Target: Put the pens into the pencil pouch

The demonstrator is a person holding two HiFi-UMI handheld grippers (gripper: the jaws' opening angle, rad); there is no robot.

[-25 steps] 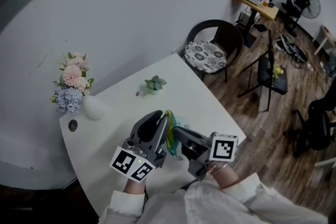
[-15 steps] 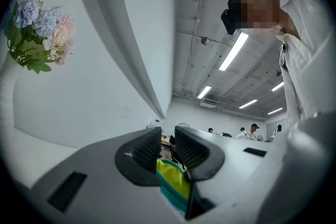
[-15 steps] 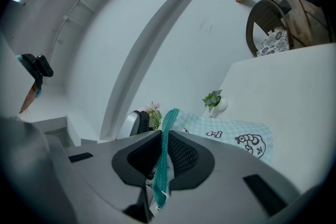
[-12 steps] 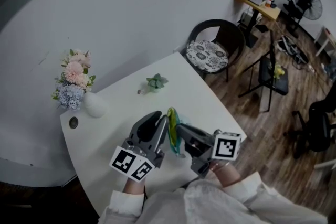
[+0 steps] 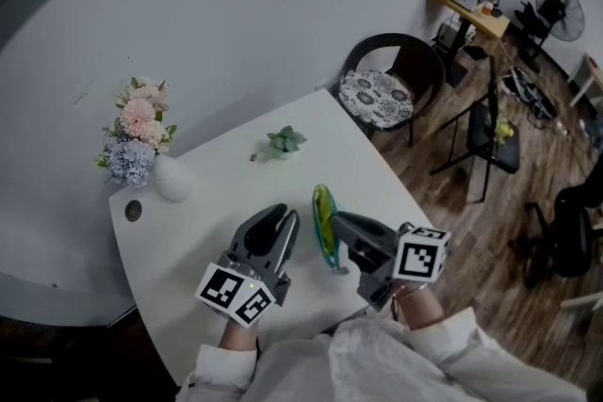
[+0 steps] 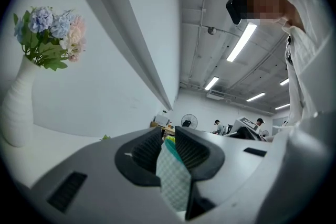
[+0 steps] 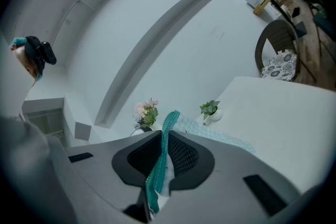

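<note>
I am standing over a white table (image 5: pixel 217 193) that is running from the near left toward the far right. A dark chair (image 5: pixel 391 71) with a patterned cushion is sitting just beyond its far right corner. At the table's far left edge a white vase (image 5: pixel 172 184) is holding pink and blue flowers, and a small dark round thing (image 5: pixel 133 210) is lying just beside it. I cannot tell what it is.

I am holding my left gripper (image 5: pixel 283 226) over the near part of the table. Its jaws are pinching a fold of checked cloth, which is showing between the ribbed pads in the left gripper view (image 6: pixel 169 147). My right gripper (image 5: pixel 347 226) is hanging just to its right. Its jaws are clamping on a teal zip edge, seen in the right gripper view (image 7: pixel 165 149).

The pouch (image 5: pixel 325 226) is hanging on edge between the two grippers, green and yellow, with each gripper gripping it from its own side. A little green plant (image 5: pixel 283 143) in a pale pot is sitting farther off, near the middle of the table.
</note>
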